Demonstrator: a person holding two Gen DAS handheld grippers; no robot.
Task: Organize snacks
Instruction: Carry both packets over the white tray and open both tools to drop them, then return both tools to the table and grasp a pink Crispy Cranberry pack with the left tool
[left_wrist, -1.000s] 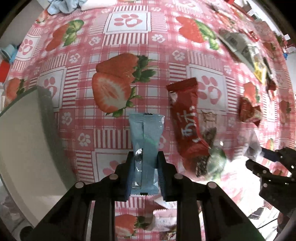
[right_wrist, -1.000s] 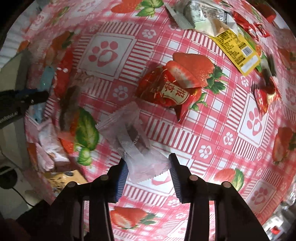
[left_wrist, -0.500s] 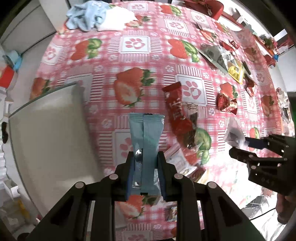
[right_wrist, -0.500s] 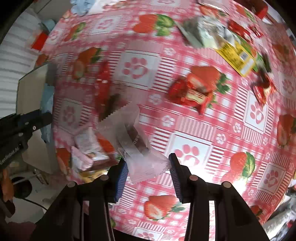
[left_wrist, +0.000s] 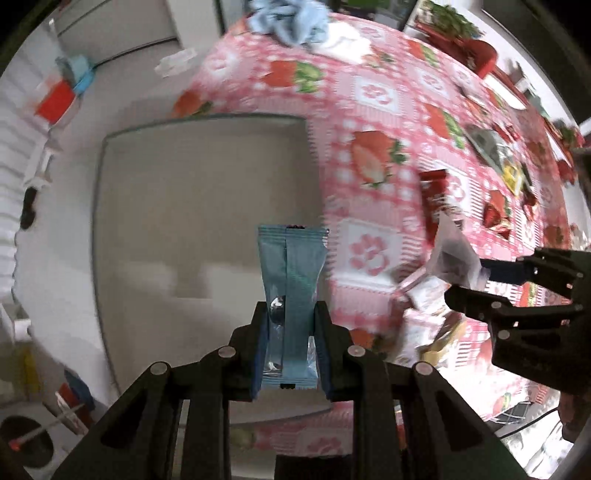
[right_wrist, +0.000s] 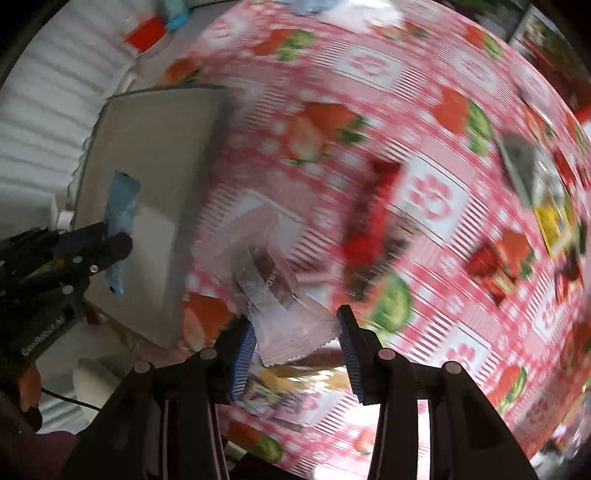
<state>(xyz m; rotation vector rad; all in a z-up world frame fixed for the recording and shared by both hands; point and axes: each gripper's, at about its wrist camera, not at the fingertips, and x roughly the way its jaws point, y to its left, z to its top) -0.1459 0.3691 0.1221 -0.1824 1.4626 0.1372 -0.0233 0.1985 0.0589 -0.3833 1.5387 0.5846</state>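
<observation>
The left hand-held gripper (left_wrist: 289, 349) is clamped on a blue snack packet (left_wrist: 290, 291), held over a grey tray (left_wrist: 184, 206). To its right, the right hand-held gripper (right_wrist: 295, 345) pinches a translucent wrapper (right_wrist: 280, 302) above loose snacks (right_wrist: 280, 402) on the strawberry-print bench (right_wrist: 424, 192); a red packet (left_wrist: 430, 195) lies ahead.

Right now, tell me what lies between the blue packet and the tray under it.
Nothing: in the left wrist view the blue packet, pinched in the left gripper, hangs over bare grey tray.
</observation>
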